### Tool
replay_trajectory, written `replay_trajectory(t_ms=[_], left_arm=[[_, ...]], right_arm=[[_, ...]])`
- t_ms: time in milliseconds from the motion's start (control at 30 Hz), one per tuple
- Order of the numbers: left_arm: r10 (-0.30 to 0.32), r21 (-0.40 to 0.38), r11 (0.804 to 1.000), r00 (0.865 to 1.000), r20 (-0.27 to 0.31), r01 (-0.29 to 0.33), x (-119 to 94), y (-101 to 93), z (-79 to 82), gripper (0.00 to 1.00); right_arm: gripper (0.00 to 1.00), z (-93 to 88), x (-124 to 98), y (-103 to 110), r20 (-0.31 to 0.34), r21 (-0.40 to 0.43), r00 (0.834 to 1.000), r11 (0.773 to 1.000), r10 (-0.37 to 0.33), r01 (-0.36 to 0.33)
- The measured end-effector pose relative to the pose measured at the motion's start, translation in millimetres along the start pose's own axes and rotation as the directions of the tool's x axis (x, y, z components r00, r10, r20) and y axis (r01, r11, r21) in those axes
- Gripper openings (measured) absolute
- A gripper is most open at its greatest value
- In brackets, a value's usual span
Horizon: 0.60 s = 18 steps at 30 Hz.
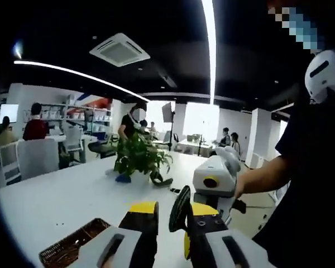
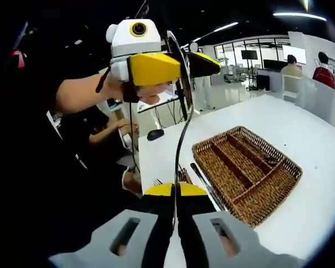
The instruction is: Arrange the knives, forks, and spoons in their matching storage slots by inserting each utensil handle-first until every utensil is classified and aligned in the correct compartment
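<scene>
Right gripper view: both the right gripper (image 2: 176, 201) and left gripper (image 2: 181, 64) clamp one spoon (image 2: 181, 139)

People (image 1: 34, 127) are sitting at desks (image 1: 64, 137) at nine o'clock. Strip lights (image 1: 81, 74) are glowing overhead: an open office.

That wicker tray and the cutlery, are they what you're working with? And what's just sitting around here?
Part of the job:
wicker tray, its compartments bare
spoon, clamped by both the left gripper and the right gripper
loose cutlery beside the tray

Just lying about:
potted plant
computer mouse
office chairs
</scene>
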<state>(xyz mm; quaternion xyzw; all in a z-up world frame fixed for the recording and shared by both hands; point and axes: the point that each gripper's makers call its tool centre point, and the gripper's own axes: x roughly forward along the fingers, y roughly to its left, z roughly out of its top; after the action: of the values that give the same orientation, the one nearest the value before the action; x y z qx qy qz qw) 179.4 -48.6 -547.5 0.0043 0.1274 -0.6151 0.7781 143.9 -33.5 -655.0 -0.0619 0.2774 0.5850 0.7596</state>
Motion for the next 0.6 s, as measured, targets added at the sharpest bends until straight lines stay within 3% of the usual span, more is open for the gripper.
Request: replay_trajectory(t_ms=[33,100,167,233,333,433,600], left_arm=[[0.009,0.017,1.0,1.0,0.024,-0.009,0.6,2.8,3.4,0.05],[0.017,-0.013,1.0,1.0,-0.006,-0.017,-1.7,4.2,-2.1,0.01],[0.082,0.003,0.997,0.996,-0.027,-0.082,-5.0,15.4,-6.3,0.0],[0.098,-0.019,0.995,0.995,0.008,-0.098,-7.0,20.0,-2.3,0.0],[0.166,-0.052,0.985,0.985,0.035,-0.165,-9.5,31.0,0.8,0.0],[0.215,-0.063,0.975,0.976,0.043,-0.212,-9.5,37.4,2.0,0.0],[0.28,-0.107,0.956,0.959,0.045,-0.274,-6.0,42.7,1.8,0.0]], right_arm=[[0.0,-0.7,-0.8,0.6,0.002,-0.019,1.0,1.0,0.006,-0.006],[0.0,-2.9,-2.1,-1.5,0.003,-0.012,1.0,1.0,0.005,-0.005],[0.0,-2.0,-4.6,-4.6,0.017,0.003,1.0,1.0,-0.004,0.004],[0.01,6.0,-7.9,-12.4,0.064,-0.012,0.997,0.999,-0.038,0.039],[0.01,12.2,-10.5,-21.1,0.078,-0.022,0.994,0.996,-0.08,0.082],[0.04,33.3,-14.2,-35.5,0.158,-0.067,0.972,0.98,-0.173,0.186],[0.14,48.3,-21.1,-50.7,0.174,-0.069,0.947,0.956,-0.269,0.284]])
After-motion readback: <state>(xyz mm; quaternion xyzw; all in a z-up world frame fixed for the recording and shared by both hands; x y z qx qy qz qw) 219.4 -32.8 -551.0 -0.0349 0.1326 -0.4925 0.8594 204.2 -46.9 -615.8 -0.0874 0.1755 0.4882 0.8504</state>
